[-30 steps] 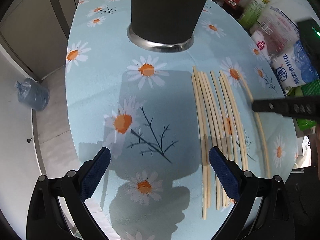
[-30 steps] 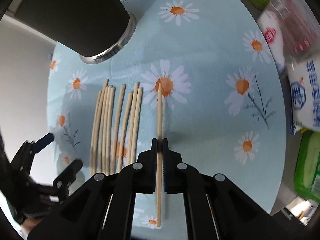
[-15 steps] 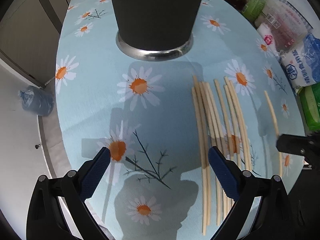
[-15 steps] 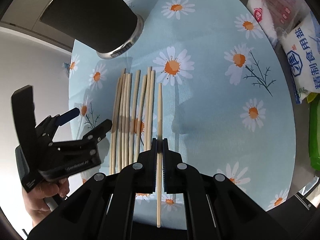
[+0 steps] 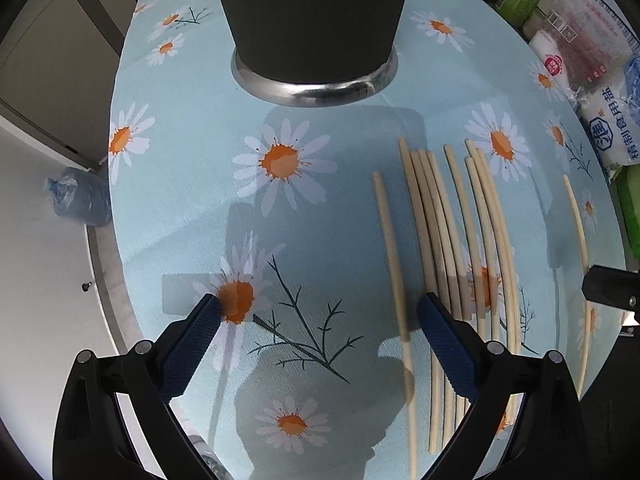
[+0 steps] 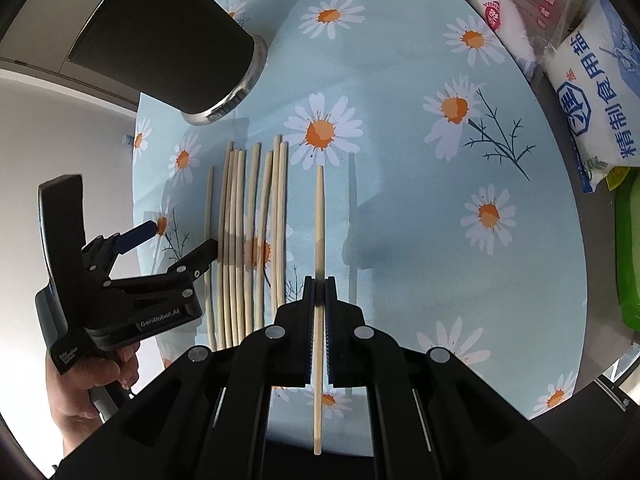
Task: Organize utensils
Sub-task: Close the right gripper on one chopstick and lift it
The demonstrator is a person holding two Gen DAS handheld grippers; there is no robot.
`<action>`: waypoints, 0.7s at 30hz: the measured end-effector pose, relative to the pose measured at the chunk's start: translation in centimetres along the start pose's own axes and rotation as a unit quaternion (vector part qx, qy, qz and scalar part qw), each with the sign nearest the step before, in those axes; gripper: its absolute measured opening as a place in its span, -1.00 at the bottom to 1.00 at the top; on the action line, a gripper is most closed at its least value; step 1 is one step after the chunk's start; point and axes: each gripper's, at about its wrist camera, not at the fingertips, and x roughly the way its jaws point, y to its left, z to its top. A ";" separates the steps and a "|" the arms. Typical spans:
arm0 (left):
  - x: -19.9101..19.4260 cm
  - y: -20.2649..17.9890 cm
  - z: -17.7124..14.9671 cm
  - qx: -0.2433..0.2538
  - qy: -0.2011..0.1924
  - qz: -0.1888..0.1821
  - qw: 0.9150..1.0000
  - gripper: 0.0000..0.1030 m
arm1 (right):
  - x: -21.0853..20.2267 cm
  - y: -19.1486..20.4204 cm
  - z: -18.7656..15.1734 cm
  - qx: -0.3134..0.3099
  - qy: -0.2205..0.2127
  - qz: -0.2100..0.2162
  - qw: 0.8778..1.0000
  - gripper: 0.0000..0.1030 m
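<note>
Several pale wooden chopsticks [image 5: 448, 232] lie side by side on the daisy tablecloth [image 5: 192, 208]; they also show in the right wrist view [image 6: 248, 240]. My right gripper [image 6: 319, 292] is shut on one chopstick [image 6: 319, 216], held above the cloth to the right of the row. My left gripper [image 5: 320, 320] is open, low over the cloth; one chopstick [image 5: 390, 240] lies apart from the row between its fingers, near the right fingertip [image 5: 436, 316]. A tall dark cup with a metal base [image 5: 312, 20] stands beyond the row.
Bags of salt [image 6: 592, 92] and other food packets [image 5: 572, 48] line the table's right edge. A green packet [image 6: 630, 252] lies at far right. The table's left edge [image 5: 116, 216] drops to the floor, where a blue water jug [image 5: 76, 200] lies.
My left gripper moved forward and right to the row's left side; the leftmost chopstick now lies apart between its fingers. My right gripper lifted its chopstick up and back.
</note>
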 end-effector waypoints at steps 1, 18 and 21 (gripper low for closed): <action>0.0 0.0 0.0 0.000 0.002 0.000 1.000 0.86 | -0.2 0.0 -0.1 -0.002 0.000 0.000 1.000 -0.90; -2.0 3.8 0.4 -0.037 -0.009 -0.015 0.999 -0.93 | -1.2 0.7 0.4 -0.016 -0.005 0.003 1.000 -0.90; -1.9 4.8 0.0 -0.063 -0.020 -0.036 0.997 -0.93 | -1.0 0.7 0.7 -0.013 -0.007 0.004 1.000 -0.90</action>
